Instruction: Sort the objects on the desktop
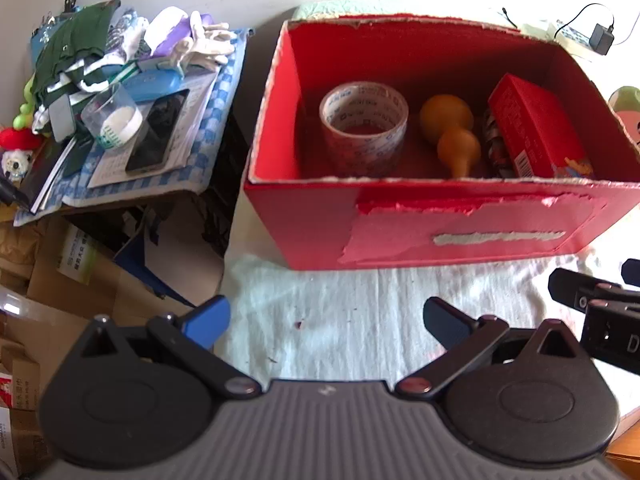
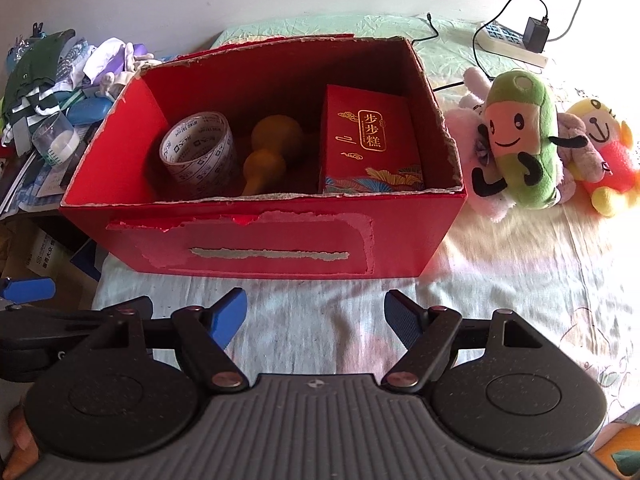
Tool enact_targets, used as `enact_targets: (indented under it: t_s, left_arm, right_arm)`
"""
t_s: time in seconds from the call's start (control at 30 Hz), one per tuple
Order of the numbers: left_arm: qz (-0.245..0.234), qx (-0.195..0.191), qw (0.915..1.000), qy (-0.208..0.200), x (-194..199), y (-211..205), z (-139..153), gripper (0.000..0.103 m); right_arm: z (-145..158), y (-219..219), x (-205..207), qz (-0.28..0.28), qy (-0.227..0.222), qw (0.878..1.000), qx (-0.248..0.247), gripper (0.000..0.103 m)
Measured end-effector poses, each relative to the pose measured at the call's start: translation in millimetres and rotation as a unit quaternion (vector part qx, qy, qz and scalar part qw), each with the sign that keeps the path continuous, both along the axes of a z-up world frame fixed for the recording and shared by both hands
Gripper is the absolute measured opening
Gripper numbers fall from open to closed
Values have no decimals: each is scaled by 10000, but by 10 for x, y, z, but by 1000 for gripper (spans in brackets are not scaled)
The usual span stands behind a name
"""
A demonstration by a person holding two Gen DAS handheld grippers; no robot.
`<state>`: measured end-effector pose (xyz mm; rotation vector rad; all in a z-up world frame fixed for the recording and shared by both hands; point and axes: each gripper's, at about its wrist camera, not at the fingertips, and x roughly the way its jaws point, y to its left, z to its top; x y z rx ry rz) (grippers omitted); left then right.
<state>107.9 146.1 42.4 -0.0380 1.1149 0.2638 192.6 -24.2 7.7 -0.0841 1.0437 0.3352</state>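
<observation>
Right wrist view: right hand-held gripper (image 2: pixel 314 318) wide open, empty, as is the left hand-held gripper (image 1: pixel 326 326). Plush toys (image 2: pixel 520 140) lie beside red box (image 2: pixel 260 240); soft bodies risk slipping when pinched.

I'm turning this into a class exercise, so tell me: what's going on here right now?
A person holds two grippers, left gripper and right gripper, both open and empty, in front of a red box. Inside it sit a tape roll, an orange gourd and a red carton. Plush toys lie to the box's right.
</observation>
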Motion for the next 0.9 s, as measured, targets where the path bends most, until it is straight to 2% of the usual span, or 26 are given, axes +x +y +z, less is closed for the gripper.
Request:
enact_targets:
  t_s: [0.33,0.67,0.9]
  left_arm:
    - [69,-92,9995,-287,46,37,245,103]
    - [178,-30,9991,-377,92,16,331,103]
    - [258,197,9974,-639,185,5,488,103]
  right_arm:
    - [199,2,-17,-226,-272,9993,-138,78]
    - [267,-24,56,-216,-204,9995,83,78]
    - [380,-53,165,-144,-265,9994,195,78]
